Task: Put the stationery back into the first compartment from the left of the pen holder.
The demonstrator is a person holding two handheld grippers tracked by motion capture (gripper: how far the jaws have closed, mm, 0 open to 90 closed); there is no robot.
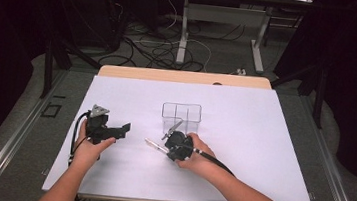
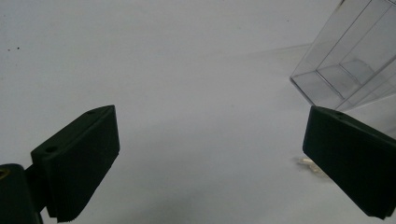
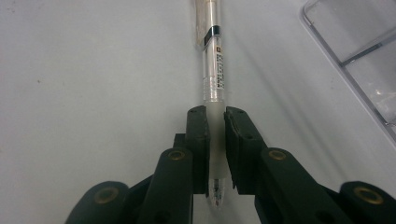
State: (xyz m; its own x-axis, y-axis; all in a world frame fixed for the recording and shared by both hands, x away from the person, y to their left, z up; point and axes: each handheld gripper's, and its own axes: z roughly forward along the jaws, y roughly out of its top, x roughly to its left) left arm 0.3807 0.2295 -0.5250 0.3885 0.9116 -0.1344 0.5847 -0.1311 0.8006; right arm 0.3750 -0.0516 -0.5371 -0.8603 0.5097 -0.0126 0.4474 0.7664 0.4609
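Jaws, right: closed on the pen (image 3: pixel 215 70), pinching its frosted grip section from both sides; the tip pokes out behind the pads, the long clear barrel runs forward.
Jaws, left: spread wide apart, nothing between them, white surface visible through the gap.
Right gripper (image 1: pixel 177 145): held low near the table's middle, just in front of the container, with the pen sticking out to the left. Gripping near one end probably leaves most of the barrel free to be steered into a compartment.
Left gripper (image 1: pixel 124 129): parked to the left, well apart from the pen, jaws pointing toward the container. Judged idle, or ready to steady the container.
Pen: clear-bodied ballpoint with a printed label and dark band; lies roughly level, close above the sheet or resting on it, cannot tell which.
Container (image 1: pixel 181 117): clear plastic organiser with several upright compartments, standing on the sheet just beyond the right gripper; compartments appear empty. Light and unweighted, so likely to slide if bumped.
Table (image 1: pixel 262 149): covered by a white sheet.
Small pale scrap (image 2: pixel 310 164): on the sheet beside the left gripper's right-hand jaw; too small to identify.
Likely purpose: none stated; pen held beside an open organiser suggests stowing, as a judgement only.
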